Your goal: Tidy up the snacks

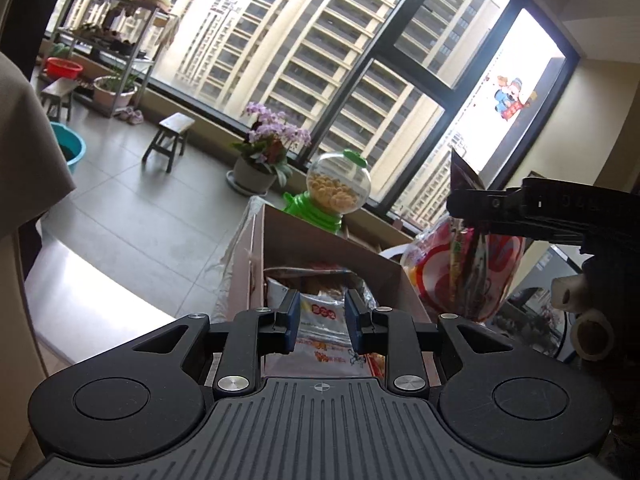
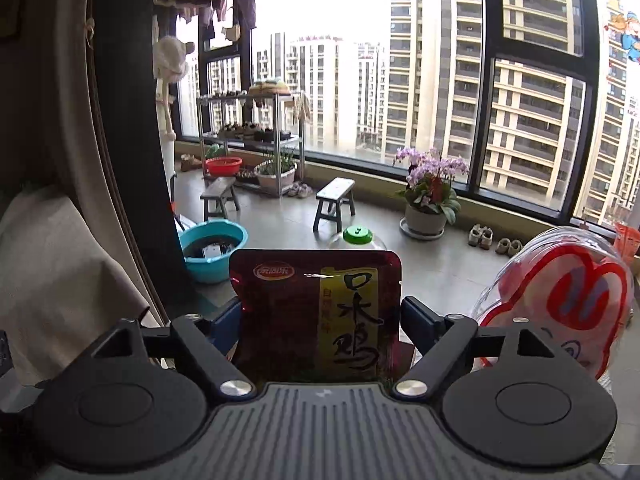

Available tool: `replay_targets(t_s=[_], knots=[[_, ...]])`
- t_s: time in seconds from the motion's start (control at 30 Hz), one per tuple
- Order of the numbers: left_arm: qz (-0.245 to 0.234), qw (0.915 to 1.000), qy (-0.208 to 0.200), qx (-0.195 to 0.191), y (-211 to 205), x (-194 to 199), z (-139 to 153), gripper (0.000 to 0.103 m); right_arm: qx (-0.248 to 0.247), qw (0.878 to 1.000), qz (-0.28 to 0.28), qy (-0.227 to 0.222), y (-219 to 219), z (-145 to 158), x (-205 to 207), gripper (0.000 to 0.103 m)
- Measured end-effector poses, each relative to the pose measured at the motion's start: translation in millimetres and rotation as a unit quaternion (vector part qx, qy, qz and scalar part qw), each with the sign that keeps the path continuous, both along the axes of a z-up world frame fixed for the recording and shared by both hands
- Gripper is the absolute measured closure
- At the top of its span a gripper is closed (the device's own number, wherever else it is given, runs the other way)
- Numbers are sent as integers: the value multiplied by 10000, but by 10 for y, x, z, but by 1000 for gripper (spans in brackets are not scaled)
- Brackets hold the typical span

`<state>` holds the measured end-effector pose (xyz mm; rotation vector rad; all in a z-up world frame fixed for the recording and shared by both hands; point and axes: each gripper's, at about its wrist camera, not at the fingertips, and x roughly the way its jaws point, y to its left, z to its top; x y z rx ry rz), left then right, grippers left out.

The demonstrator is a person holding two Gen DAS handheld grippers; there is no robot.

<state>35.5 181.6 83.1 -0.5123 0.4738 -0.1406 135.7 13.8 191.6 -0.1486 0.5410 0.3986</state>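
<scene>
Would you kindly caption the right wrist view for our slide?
Right tongs hold a dark red snack packet upright before the balcony window.

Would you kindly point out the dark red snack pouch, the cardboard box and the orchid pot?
dark red snack pouch (image 2: 316,316), right wrist view, front face.
cardboard box (image 1: 320,246), left wrist view, inner wall.
orchid pot (image 2: 424,220), right wrist view, side.
</scene>
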Motion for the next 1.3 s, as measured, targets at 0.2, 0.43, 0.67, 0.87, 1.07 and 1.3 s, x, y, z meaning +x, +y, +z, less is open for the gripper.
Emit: replay_targets(t_s=[0.2, 0.43, 0.67, 0.87, 1.07, 1.3], knots=[[-61, 10000, 55, -6, -48, 57, -109, 75, 491, 9966, 20, 655, -91, -237, 180, 20], [96, 9994, -235, 217, -34, -218, 67, 75, 663, 9923, 251, 1015, 127, -501, 464, 16], [21, 9990, -49, 434, -144, -182, 48, 75, 905, 9940, 38, 614, 19, -545, 466, 16], [-164, 9983, -67, 561, -273, -190, 37, 75, -311, 9888, 38, 1459, 136, -837, 584, 16], [-145, 9971, 30, 751, -342, -243, 8, 75, 2346, 9659, 282, 1055, -499, -542, 349, 16], [-307, 9879, 354, 1480, -838, -500, -236, 75, 491, 9966, -359, 548, -891, -812, -404, 16]])
